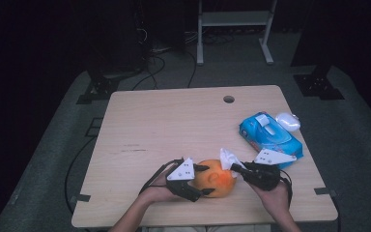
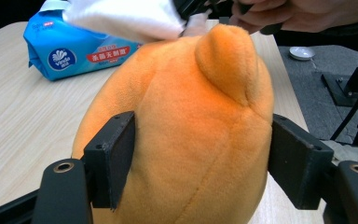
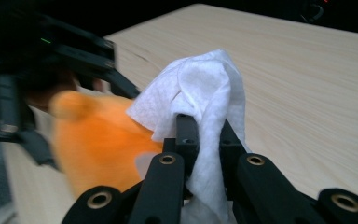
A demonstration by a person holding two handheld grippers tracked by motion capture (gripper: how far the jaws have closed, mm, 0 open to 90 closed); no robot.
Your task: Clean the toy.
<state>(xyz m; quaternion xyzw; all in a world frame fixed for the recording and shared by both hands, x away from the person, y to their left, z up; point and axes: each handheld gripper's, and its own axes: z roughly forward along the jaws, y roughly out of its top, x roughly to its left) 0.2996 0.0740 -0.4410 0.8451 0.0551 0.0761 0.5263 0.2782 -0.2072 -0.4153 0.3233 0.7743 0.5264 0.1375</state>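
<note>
The orange plush toy (image 1: 216, 178) sits on the counter (image 1: 164, 125), near the front edge where the person stands. In the left gripper view, the left tool (image 2: 200, 158) has one pad on each side of the toy's soft body (image 2: 186, 140) and squeezes it, so the toy is held in place. In the high view the same left tool (image 1: 202, 180) grips the toy from the left.

A white wipe (image 3: 200, 88) is pinched tight between the jaws of the right tool (image 3: 204, 135), which are close together on it. In the high view the right tool (image 1: 236, 167) holds the wipe (image 1: 229, 157) against the top right side of the toy. In the left gripper view the wipe (image 2: 121, 18) lies on the toy's upper edge, next to its little round ear (image 2: 228, 60).

A blue pack of wipes (image 1: 269, 135) lies further back on the right, apart from the toy. A small white lid-like thing (image 1: 288, 121) rests just behind the pack.

I think the job is to wipe the toy clean. A wipe is already out of the pack and already on the toy, and the toy is held steady. Most of the orange fur still looks untouched, so I think the rubbing is at its start. Putting the wipe away is also still to do.
</note>
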